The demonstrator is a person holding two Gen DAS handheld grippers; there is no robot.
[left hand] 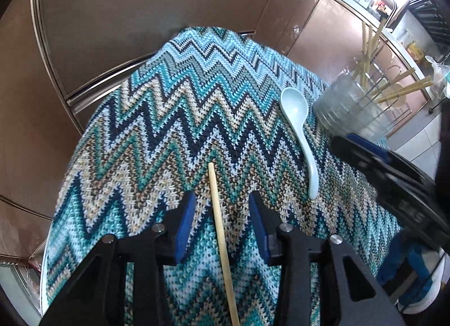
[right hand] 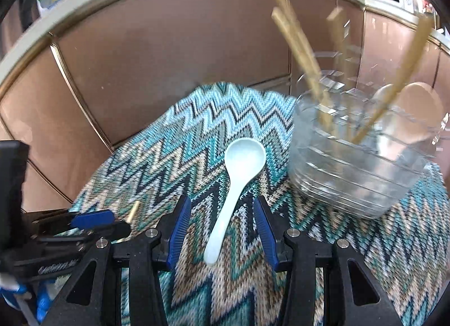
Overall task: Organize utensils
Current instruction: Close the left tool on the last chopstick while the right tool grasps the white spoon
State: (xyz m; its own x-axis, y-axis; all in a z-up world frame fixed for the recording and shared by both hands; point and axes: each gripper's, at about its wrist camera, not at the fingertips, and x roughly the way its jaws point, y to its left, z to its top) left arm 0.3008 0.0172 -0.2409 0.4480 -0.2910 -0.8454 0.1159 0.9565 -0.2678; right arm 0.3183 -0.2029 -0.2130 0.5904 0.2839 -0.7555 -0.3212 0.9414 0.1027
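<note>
The left gripper (left hand: 222, 199) hung over a zigzag-knit cloth (left hand: 168, 117) on the worktop, its jaws spread either side of a wooden chopstick (left hand: 218, 219) without pressing it; the chopstick lay flat, its long axis running away from the camera, far tip pointing toward the cabinets (left hand: 140, 16). The right gripper (right hand: 222, 207) also had its jaws spread, straddling the handle of a pale blue ceramic soup spoon (right hand: 239, 174); the spoon lay bowl-up, bowl end pointing away, handle toward the camera. Just right of the spoon stood a ribbed clear glass holder (right hand: 351, 174) with chopsticks (right hand: 298, 44) leaning out; lettering on the left gripper's body was too blurred to read.
</note>
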